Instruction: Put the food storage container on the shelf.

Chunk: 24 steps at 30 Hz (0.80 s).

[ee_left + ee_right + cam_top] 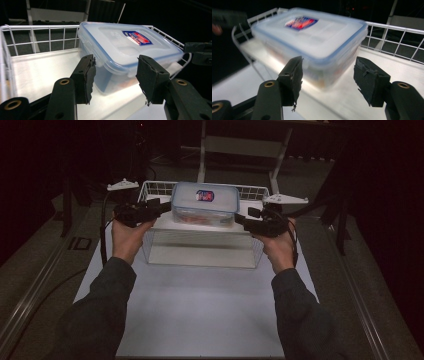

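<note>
A clear plastic food box [205, 202] with a blue-rimmed lid and a red and blue label rests in a white wire basket [155, 184], toward its far side. My left gripper [165, 207] is at the box's left end and my right gripper [242, 217] at its right end, both pointing inward. In the left gripper view the gripper [115, 67] is open, with a corner of the box [125, 50] just beyond its pads. In the right gripper view the gripper [328, 67] is likewise open before the other corner of the box [312, 37], not touching.
The basket stands on a white table top [200, 310] with bare room in front of it. Its wire walls [37, 26] rise around the box. Dark floor and a white frame [240, 145] lie behind. The person's sleeved forearms come in from below.
</note>
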{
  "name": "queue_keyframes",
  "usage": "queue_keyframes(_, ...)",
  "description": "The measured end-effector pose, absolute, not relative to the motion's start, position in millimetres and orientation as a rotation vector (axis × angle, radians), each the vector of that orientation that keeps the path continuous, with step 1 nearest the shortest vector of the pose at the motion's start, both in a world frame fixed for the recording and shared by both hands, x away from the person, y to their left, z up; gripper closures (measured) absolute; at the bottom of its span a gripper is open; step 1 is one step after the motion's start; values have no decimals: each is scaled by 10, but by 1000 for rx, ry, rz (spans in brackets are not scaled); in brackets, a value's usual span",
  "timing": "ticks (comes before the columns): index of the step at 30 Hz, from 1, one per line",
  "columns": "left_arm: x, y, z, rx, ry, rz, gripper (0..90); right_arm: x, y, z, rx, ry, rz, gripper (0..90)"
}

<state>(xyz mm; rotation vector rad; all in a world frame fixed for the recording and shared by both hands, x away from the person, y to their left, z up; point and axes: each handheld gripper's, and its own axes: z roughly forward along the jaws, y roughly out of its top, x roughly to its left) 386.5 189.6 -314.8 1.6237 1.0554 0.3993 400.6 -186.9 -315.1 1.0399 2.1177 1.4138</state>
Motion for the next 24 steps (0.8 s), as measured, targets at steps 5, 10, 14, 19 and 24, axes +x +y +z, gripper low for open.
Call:
queue_keyframes(5,3581,1887,-3127,1676,996,453,456,3828,-1863,-3155,966,2192,1347,386)
queue_keyframes(10,3282,1812,-3188,1778,918,507,425,3664,-1851,-3238,910,2250,1287,363)
queue_keyframes(14,3113,1834,-3290,1815,905,491,403,3493,-1844,-3313,849,2283,1268,349)
queue_keyframes(19,2920,1956,-3457,1834,922,499,402,3234,-1895,-3418,776,2300,1228,337)
queue_keyframes(24,2700,2118,-3650,1819,954,509,394,3018,-2066,-3567,776,2293,1230,330)
